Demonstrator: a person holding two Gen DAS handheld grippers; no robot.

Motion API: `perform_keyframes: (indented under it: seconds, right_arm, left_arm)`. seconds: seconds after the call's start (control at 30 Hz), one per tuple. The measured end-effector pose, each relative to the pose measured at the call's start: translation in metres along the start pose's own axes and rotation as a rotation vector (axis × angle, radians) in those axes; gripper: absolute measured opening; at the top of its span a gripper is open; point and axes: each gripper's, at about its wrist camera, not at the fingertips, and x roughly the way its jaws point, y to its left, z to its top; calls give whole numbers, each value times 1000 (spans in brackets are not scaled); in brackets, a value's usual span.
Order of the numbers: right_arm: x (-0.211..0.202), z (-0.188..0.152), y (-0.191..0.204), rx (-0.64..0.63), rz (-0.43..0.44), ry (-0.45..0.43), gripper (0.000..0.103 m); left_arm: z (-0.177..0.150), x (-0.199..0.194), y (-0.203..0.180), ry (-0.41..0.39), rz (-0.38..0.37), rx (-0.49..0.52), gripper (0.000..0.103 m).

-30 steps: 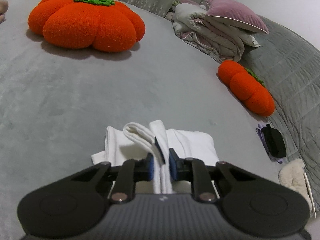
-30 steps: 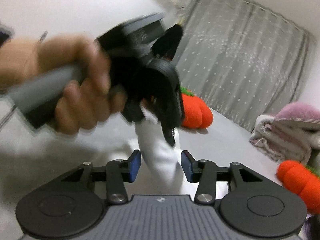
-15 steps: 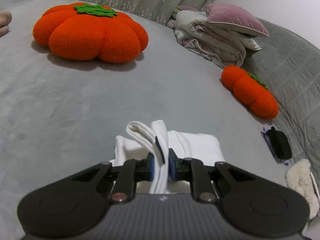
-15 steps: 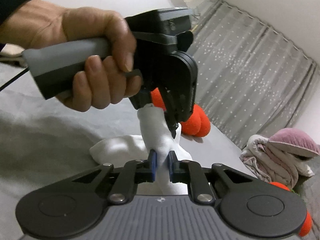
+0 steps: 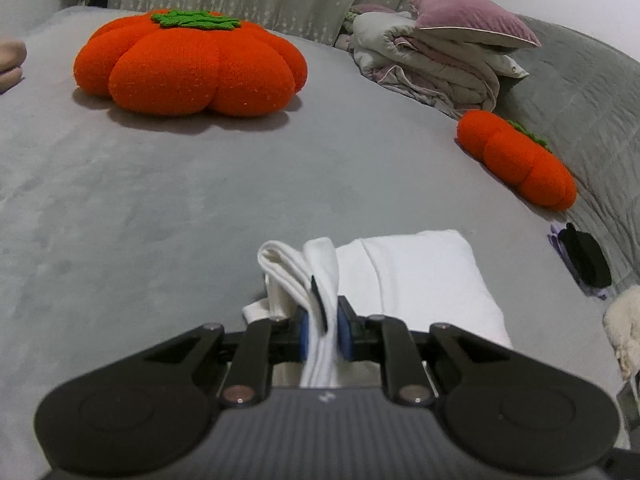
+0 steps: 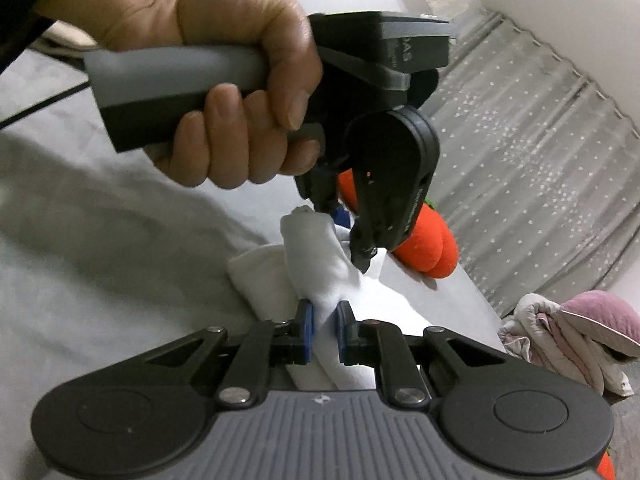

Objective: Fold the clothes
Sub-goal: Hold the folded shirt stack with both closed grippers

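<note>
White garment (image 5: pixel 404 276) | left tool (image 5: pixel 323 330), right tool (image 6: pixel 322 330) still clamped | now nearer cushions

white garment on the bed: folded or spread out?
Partly folded. The white garment lies as a compact layered block on the grey bed, with one bunched end pinched by both the left gripper and right gripper.

Soft furnishings scattered over a grey bed

A large orange pumpkin cushion (image 5: pixel 188 68) with a green knitted top lies far back on the grey bedspread (image 5: pixel 140 200); a smaller orange pumpkin cushion (image 5: pixel 516 160) leans at the right edge against a quilted grey cover (image 5: pixel 580 112). Between them sits a pile of folded bedding (image 5: pixel 432 68) with a mauve pillow (image 5: pixel 468 20) on top. A small black object (image 5: pixel 584 256) rests lower right, a fluffy cream item (image 5: pixel 624 320) just beside it. A star-dotted grey curtain (image 6: pixel 540 152) hangs behind
</note>
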Motion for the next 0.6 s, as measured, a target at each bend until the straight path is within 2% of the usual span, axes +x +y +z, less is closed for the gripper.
perform_keyframes:
  seconds: [0.13, 0.4, 0.6]
  right_arm:
    - [1, -2, 1, -21, 5, 2, 14]
    - [0, -6, 5, -63, 2, -1, 13]
    - [0, -5, -2, -78, -41, -8, 13]
  left_arm:
    - [-4, 0, 2, -4, 4, -7, 15]
    - [-1, -4, 18, -15, -28, -91, 23]
    - [0, -5, 20, -21, -29, -97, 27]
